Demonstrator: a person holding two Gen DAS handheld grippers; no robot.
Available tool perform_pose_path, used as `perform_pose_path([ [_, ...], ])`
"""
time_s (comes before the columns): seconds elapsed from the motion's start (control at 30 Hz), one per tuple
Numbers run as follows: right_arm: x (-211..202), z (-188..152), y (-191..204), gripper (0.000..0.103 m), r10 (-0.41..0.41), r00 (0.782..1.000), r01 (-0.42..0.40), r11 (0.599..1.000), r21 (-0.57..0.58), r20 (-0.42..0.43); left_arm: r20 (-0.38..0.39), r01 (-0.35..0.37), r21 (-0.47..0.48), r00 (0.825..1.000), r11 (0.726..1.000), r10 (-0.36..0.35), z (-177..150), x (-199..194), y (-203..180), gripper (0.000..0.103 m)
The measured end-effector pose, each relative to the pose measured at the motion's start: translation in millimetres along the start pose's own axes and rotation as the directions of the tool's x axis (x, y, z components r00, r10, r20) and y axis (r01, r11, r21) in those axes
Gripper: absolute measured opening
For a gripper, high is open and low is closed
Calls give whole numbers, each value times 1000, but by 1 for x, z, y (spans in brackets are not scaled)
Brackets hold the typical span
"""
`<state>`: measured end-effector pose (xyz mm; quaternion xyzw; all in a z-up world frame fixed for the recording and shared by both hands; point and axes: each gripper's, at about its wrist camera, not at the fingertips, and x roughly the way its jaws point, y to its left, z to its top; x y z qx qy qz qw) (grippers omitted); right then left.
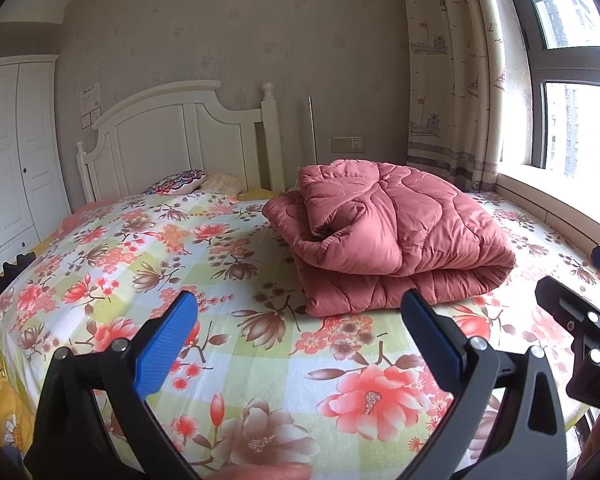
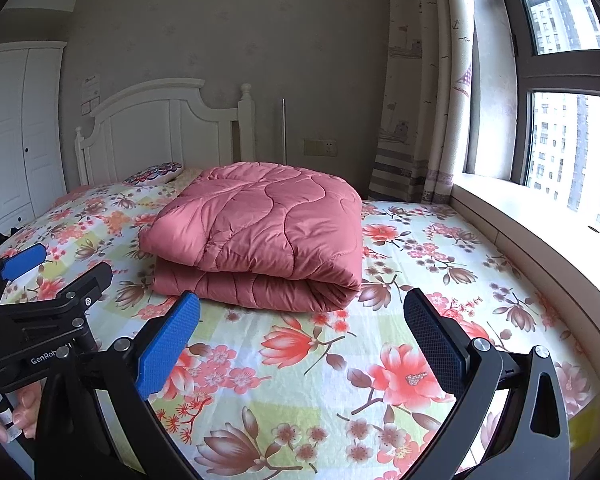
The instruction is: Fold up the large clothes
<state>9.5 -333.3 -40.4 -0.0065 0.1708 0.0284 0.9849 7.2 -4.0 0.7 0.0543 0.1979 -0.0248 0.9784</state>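
Both the left gripper [image 1: 300, 312] and the right gripper [image 2: 302, 312] hang with blue-padded fingers [image 2: 168, 344] spread wide, holding nothing, above a floral bedsheet [image 1: 260, 360]. The folded pink quilt [image 2: 260, 236] lies just beyond the fingertips, untouched. A white headboard [image 1: 172, 140], wardrobe [image 1: 8, 152] and curtained window [image 2: 560, 140] lie farther off. "GenRob" shows on one gripper's body.

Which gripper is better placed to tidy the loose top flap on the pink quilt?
Probably the left gripper: its view faces the quilt's rumpled open flap, while the right gripper faces the smooth folded edge. Both are open.
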Motion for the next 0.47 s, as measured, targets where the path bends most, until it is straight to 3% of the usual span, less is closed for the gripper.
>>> perform_pose_path([
  [0.13, 1, -1, 0, 99, 3, 1000, -3, 1000, 0, -7, 4, 10, -13, 1000, 1000, -10, -1, 0, 1, 101],
  [0.27, 6, -2, 0, 99, 12, 1000, -12, 1000, 7, -27, -37, 82, -5, 996, 997, -82, 3, 14, 8, 101],
  [0.37, 11, 0, -3, 99, 28, 999, -29, 1000, -8, -40, -91, 114, -55, 989, 992, -119, 16, 42, 42, 101],
  [0.47, 27, 14, -18, 98, -5, 996, -1, 997, -71, -91, -130, 44, -122, 990, 992, -60, 39, 83, 107, 101],
])
